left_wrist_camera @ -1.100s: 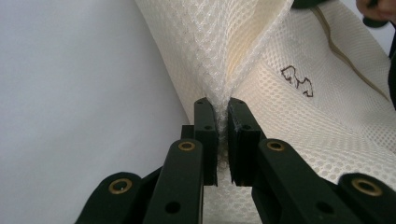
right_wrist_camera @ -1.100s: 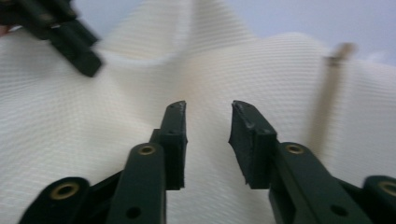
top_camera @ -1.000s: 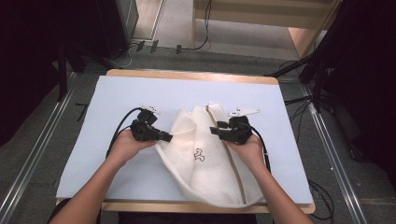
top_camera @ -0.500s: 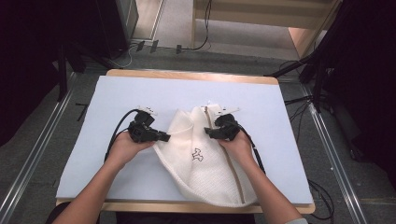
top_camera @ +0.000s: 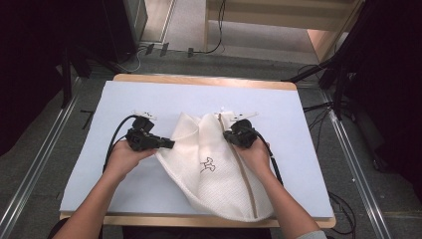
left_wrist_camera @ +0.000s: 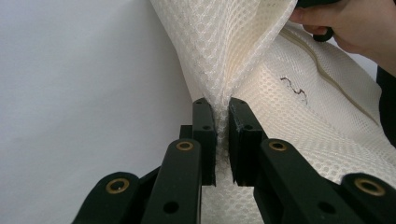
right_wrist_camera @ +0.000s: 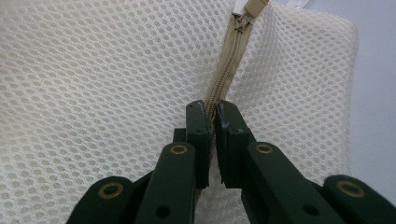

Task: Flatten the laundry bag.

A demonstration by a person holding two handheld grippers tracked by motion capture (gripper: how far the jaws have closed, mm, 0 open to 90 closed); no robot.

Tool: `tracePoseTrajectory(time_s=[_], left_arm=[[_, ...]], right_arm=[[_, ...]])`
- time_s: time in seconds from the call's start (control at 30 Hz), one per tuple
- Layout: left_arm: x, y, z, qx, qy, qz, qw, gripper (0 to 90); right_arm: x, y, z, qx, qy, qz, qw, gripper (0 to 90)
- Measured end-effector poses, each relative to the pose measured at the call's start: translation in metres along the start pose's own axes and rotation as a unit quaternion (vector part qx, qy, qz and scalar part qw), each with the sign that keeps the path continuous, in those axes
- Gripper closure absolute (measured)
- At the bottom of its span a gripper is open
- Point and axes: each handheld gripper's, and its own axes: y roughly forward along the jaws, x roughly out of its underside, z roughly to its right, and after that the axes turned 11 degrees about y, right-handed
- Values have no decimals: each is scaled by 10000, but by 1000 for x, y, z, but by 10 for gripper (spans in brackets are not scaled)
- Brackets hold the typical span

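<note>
Mesh bag [top_camera: 214, 169]: one, white, lying mid-bench [top_camera: 149, 99]. My left gripper [left_wrist_camera: 222, 112] pinches a fold of its mesh; my right gripper [right_wrist_camera: 211, 112], fingers just closing, clamps its single beige zipper [right_wrist_camera: 229, 60].

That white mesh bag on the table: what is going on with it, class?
A person works a white mesh laundry bag with a beige zipper on a pale blue table. The left tool pinches a fold of mesh. The right tool has just closed its jaws on the zipper line.
</note>
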Motion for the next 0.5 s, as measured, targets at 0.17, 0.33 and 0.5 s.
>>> tracePoseTrajectory(time_s=[0.17, 0.33, 0.5], left_arm=[[0, -8, -1, -66, -16, 117, 9999, 840], [2, -24, -3, -189, -84, 380, 9991, 840], [5, -34, -8, -278, -191, 505, 9982, 844]], right_arm=[[-4, -9, 2, -29, 79, 148, 9999, 874], [-8, -23, 15, 2, 301, 332, 9990, 877], [-9, -35, 27, 67, 433, 429, 9981, 877]])
